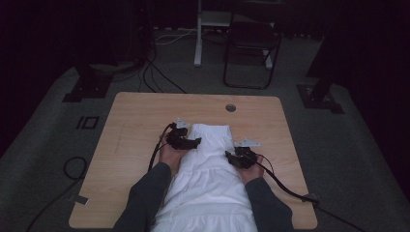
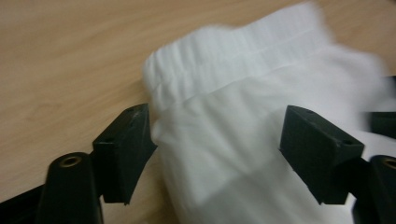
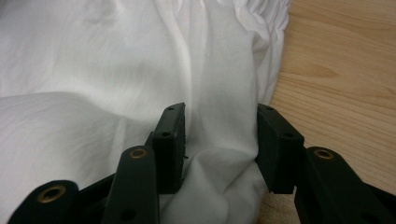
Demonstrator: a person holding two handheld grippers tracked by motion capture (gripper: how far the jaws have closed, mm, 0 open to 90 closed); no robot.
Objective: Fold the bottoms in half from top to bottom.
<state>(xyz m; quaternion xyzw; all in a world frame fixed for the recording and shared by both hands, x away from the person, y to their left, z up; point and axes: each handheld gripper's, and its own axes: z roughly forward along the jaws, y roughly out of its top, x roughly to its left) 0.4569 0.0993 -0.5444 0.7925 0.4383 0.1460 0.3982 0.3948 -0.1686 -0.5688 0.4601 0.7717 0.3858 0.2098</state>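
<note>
**White garment half in hand: one side loose, one side bunched**

Your left gripper (image 1: 189, 141) stands spread wide beside the elastic waistband end of the single white pleated cotton garment (image 1: 209, 169). In the left gripper view its pads flank the cloth without pressing it, so on that side nothing is held. Your right gripper (image 1: 231, 156) sits at the opposite edge of the garment, jaws partly closed, with a fold of the white fabric bunched between its pads (image 3: 170, 135). It looks like a pinch on that fold, though how firm it is I cannot tell.

The garment lies flat on the pale wooden table (image 1: 135, 125), running from just beyond your jaws back towards you and over the near edge.

What could go wrong, as I judge it:
- Pull with the right alone and the free side will drag, skewing or creasing the cloth.
- Close the left too shallow and you may catch only the top layer, so the layers part when lifted.
- The hanging part may tug the whole piece off the table once it is raised.

Count: one garment, one table, two grippers.
</note>
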